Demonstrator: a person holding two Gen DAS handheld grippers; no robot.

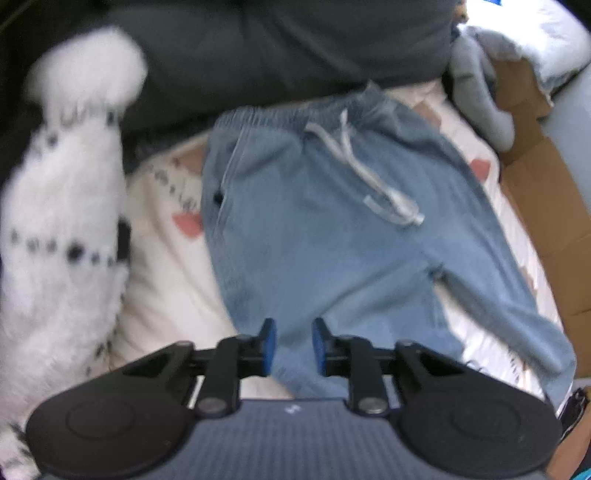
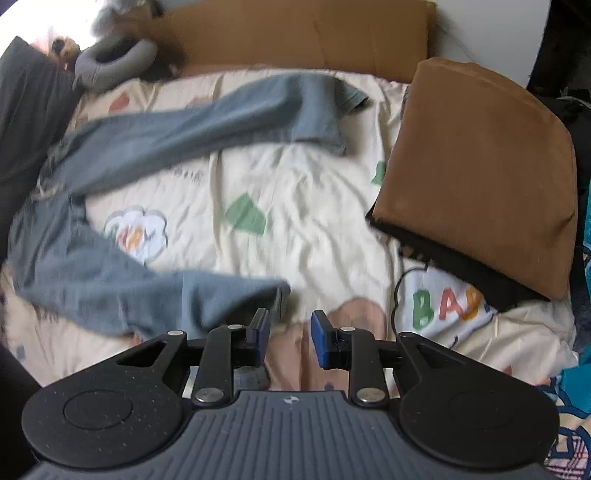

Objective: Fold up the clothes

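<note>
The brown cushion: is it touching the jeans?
Apart. The right wrist view shows the brown cushion lying right of the jeans, with bare printed sheet between them.

Setting: a home, a bedroom or sleeping area.
Work surface: a bed covered by a cream printed sheet [image 2: 295, 206] with cartoon flowers, hearts and coloured letters; creased fabric, not a table top.
Far edge, left wrist view: a dark grey cushion [image 1: 280, 48] along the head of the bed.
Left side: a white fluffy textile [image 1: 62, 206] with black dots.
Right side, right wrist view: a brown cushion [image 2: 480, 162] resting on the sheet.
Far side: flat cardboard [image 2: 303, 33] and a grey neck pillow [image 2: 114, 62].
Laundry: blue drawstring trousers [image 1: 314, 206] spread out on the sheet.
</note>
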